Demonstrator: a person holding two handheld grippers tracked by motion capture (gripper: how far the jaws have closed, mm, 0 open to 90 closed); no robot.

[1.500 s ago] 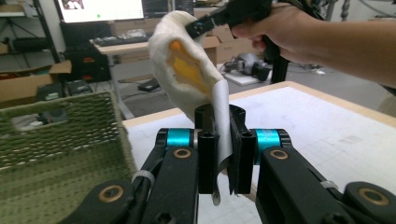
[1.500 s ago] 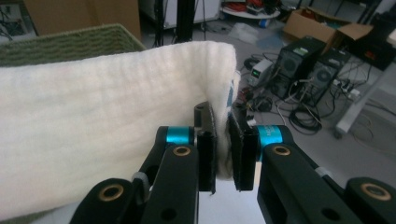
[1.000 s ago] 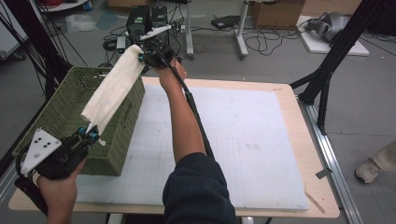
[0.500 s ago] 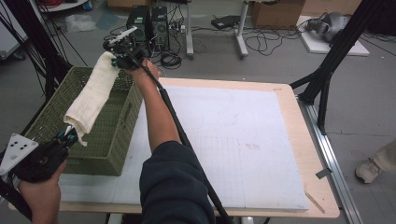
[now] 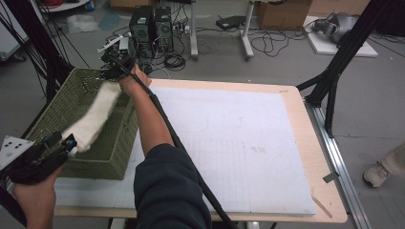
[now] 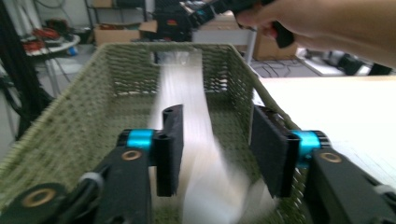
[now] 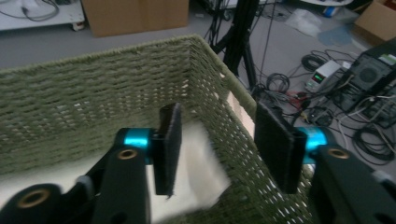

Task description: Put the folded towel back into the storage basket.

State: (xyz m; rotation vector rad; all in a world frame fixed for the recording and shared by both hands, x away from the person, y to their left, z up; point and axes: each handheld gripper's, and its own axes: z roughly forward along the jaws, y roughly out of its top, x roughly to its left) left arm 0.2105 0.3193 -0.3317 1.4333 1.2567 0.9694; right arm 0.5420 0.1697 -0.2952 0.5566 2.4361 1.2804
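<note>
A long white towel (image 5: 95,117) stretches over the green woven basket (image 5: 114,157) at the table's left, blurred with motion. My left gripper (image 5: 67,141) is at the towel's near end, by the basket's near corner. In the left gripper view it (image 6: 217,149) is open, and the blurred towel (image 6: 187,107) runs between the jaws down into the basket (image 6: 84,126). My right gripper (image 5: 107,71) hovers over the basket's far end. It (image 7: 219,140) is open too, with the towel's end (image 7: 196,172) loose below its left jaw, inside the basket wall (image 7: 93,88).
A white gridded mat (image 5: 239,133) covers the wooden table right of the basket. A black cable (image 5: 181,148) trails along the right forearm. On the floor beyond are computer towers (image 5: 153,26) and cables. Black stand legs (image 5: 334,76) rise at the table's right edge.
Both hands carried the towel leftwards from the basket's right rim to over its inside and lowered it. The towel hung taut and tilted before; now it is blurred and sinking.
</note>
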